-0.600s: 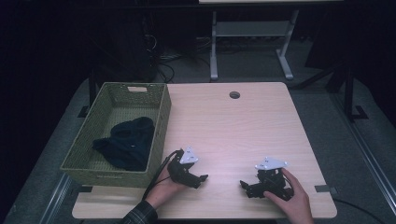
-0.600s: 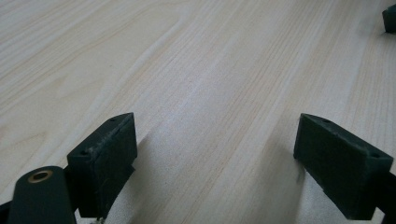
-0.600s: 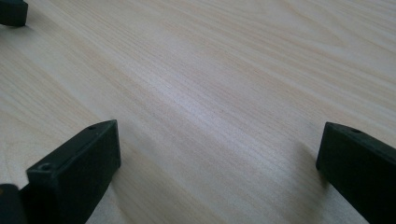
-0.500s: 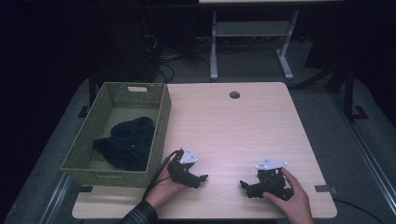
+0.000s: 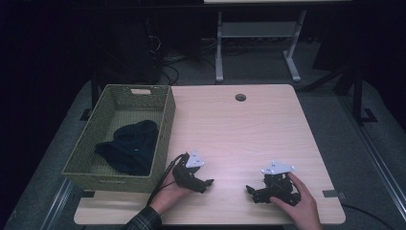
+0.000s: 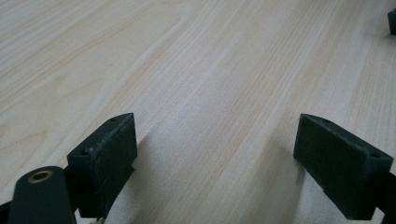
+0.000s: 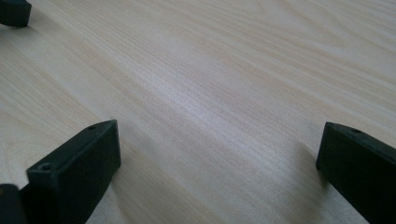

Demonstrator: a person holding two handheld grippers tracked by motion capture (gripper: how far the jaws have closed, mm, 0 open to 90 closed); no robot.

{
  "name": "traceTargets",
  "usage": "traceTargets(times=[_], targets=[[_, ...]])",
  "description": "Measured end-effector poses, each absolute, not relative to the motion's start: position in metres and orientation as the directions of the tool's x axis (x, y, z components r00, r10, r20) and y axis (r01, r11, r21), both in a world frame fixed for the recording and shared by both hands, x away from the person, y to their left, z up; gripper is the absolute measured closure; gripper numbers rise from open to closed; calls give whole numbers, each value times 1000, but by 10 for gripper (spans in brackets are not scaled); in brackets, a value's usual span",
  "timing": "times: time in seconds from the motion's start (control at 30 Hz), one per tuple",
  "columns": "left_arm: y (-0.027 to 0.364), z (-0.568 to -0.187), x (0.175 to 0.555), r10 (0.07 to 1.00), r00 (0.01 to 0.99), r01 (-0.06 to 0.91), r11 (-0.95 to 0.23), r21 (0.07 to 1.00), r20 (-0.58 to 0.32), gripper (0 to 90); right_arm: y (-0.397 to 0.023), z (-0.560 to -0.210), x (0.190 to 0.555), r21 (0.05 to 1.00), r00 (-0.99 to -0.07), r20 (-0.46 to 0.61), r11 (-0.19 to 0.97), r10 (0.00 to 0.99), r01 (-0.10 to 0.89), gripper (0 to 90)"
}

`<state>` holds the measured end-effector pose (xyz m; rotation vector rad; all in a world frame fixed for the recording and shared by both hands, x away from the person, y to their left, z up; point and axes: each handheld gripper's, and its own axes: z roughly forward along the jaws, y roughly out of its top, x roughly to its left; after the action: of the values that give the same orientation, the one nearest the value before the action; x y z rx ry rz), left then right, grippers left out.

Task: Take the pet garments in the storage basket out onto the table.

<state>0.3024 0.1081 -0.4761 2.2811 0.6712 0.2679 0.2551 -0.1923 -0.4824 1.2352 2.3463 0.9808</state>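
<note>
In the high view a green woven basket (image 5: 163,127) stands at the table's left with a dark garment (image 5: 129,146) bunched inside it. My left gripper (image 5: 207,184) rests on the wooden table (image 5: 239,134) near the front edge, just right of the basket, pointing right. My right gripper (image 5: 250,190) lies further right, pointing left toward it. In the left gripper view my left gripper (image 6: 215,149) stands open over bare wood. In the right gripper view my right gripper (image 7: 219,158) is open too, nothing between its jaws.
A round cable hole (image 5: 240,97) sits near the table's far edge. A grey metal stand (image 5: 253,43) is on the floor beyond the table. A tip of the other gripper (image 7: 14,11) shows at the right gripper view's top left.
</note>
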Motion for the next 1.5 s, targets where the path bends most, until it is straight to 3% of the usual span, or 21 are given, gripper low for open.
traceTargets(times=[1.5], targets=[[108,-443,306,557,830,401,-570,717,-21,140,-192,-482,255,697,-581,39,394,813,598,0]])
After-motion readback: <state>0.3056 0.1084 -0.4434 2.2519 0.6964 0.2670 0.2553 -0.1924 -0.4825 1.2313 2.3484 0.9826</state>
